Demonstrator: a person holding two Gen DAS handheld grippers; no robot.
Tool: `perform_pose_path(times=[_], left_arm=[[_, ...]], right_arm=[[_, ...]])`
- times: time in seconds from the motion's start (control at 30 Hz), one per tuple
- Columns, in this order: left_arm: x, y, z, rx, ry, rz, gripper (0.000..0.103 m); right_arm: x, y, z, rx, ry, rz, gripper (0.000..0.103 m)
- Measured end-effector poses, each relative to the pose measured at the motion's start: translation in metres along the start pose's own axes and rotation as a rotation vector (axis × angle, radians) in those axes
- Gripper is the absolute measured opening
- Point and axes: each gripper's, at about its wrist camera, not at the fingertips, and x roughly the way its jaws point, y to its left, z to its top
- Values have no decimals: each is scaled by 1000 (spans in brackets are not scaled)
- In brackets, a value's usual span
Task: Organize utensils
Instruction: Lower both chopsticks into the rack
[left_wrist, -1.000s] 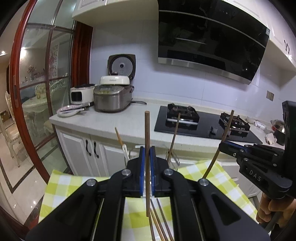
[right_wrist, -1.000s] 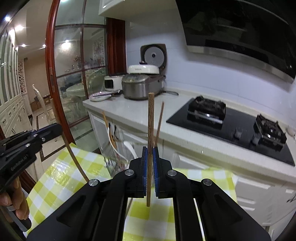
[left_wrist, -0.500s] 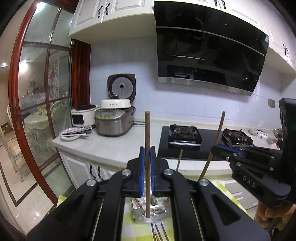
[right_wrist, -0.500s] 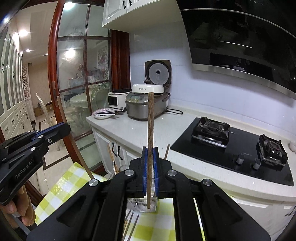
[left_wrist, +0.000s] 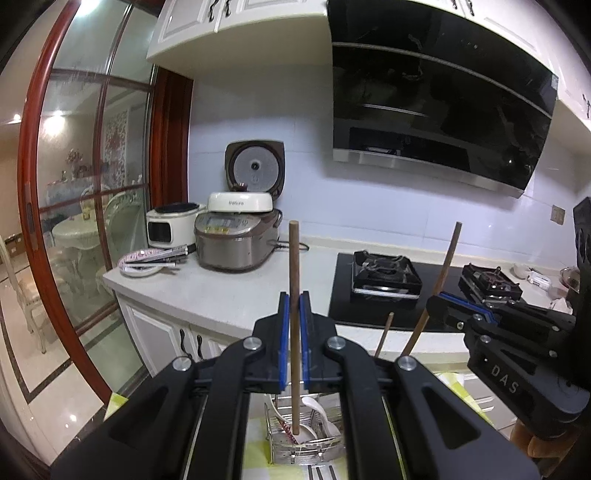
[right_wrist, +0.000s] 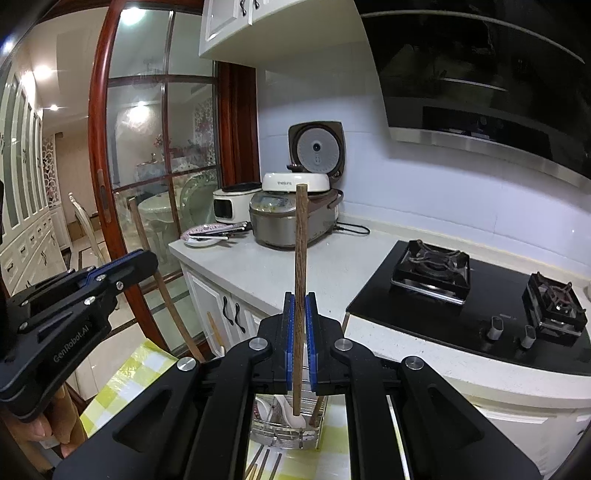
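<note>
A checked table (left_wrist: 258, 448) carries a wire rack (left_wrist: 306, 443) holding white spoons (left_wrist: 317, 410). Above the rack, the left claw (left_wrist: 294, 343) is clamped on an upright chopstick (left_wrist: 294, 295). The right claw (right_wrist: 299, 343) pinches another chopstick (right_wrist: 300, 258) the same way.

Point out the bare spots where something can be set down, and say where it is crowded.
The countertop is bare between the rice cooker and the stove. The left end by the plate is crowded. The wire utensil rack on the checked cloth already holds spoons, with loose chopsticks in front of it.
</note>
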Motion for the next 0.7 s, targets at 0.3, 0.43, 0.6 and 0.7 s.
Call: perform_pose_path(times=[0.3,0.43,0.6,0.7], left_arm=[[32,14,-29,-48,39,10,6],[40,15,-40,-58,55,13,6],[48,20,-49,-73,72,15,6],[50,22,-54,-77,77,20,6]], right_arm=[[38,-8,-23,19,57,-9,8],[49,-11,-35,24,78,-16,8],[60,-13,-49,30,99,-17,8],[64,-14,-56,31,110,-15,8]])
